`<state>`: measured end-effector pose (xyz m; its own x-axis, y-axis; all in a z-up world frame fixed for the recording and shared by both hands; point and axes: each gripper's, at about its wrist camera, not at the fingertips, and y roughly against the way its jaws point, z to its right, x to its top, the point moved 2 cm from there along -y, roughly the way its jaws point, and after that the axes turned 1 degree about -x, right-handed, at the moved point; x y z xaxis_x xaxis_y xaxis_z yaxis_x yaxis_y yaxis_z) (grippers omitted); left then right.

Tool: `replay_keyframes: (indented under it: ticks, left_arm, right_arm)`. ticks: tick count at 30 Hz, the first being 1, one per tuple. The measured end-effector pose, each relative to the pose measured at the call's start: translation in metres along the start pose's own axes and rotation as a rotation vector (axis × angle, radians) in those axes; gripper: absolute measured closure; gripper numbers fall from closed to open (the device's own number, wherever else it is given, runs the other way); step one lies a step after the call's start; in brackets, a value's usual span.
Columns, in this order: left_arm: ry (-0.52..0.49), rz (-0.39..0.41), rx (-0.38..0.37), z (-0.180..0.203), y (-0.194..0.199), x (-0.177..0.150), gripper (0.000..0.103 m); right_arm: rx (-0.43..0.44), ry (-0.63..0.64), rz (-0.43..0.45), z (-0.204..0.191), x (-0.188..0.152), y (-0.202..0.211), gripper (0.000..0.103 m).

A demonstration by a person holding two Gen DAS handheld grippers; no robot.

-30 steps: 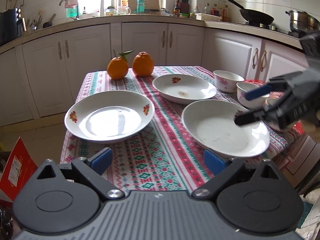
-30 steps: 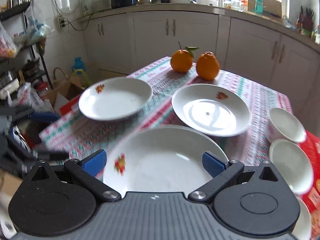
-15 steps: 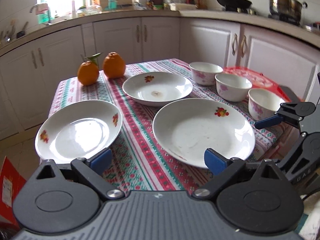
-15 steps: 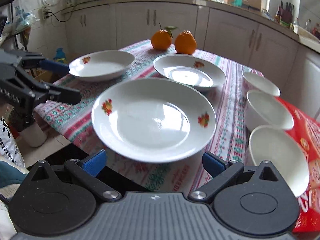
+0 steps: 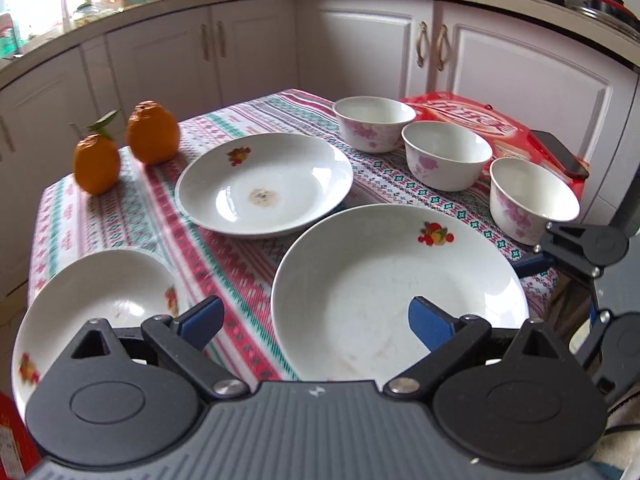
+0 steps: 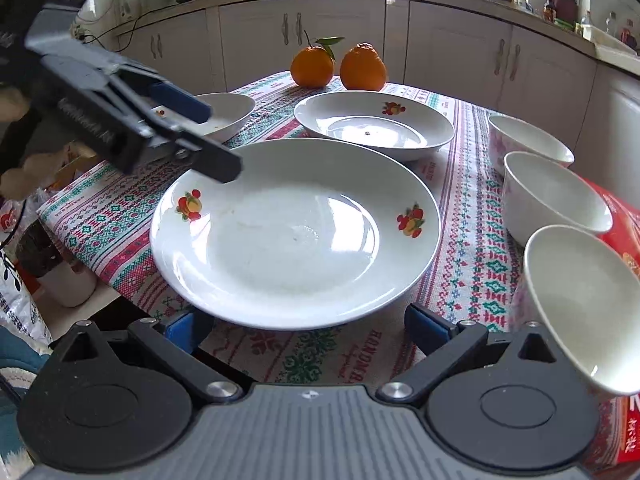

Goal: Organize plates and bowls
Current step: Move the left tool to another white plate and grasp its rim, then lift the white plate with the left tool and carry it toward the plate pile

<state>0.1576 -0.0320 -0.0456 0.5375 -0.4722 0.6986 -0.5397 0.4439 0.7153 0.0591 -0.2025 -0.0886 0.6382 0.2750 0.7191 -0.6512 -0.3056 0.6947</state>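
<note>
Left tool (image 5: 314,322) now nearer big plate (image 5: 384,280)

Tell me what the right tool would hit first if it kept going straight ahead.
Most likely the near rim of the big plate, which lies directly ahead of the right tool; depth is hard to judge.

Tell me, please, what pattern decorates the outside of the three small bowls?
Pink flowers on white, clearest in the left wrist view on the middle bowl.
</note>
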Motion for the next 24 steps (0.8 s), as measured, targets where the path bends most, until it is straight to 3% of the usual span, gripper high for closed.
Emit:
replay_keyframes:
  ticks: [8, 18, 20, 24]
  left_arm:
    - [-0.051, -0.107, -0.082, -0.009, -0.033, 0.016, 0.009]
    - [-0.098, -0.232, -0.172, -0.014, -0.059, 0.025, 0.023]
    - [-0.102, -0.249, -0.206, -0.016, -0.062, 0.028, 0.032]
    - [-0.119, -0.289, -0.255, -0.018, -0.067, 0.032, 0.033]
  right_arm:
    - [0.009, 0.011, 0.010, -0.006, 0.002, 0.001, 0.007]
    - [0.030, 0.030, 0.004, -0.005, 0.004, -0.001, 0.009]
    - [0.031, 0.032, 0.002, -0.005, 0.005, -0.001, 0.009]
    - [0.034, 0.038, -0.002, -0.005, 0.005, -0.001, 0.009]
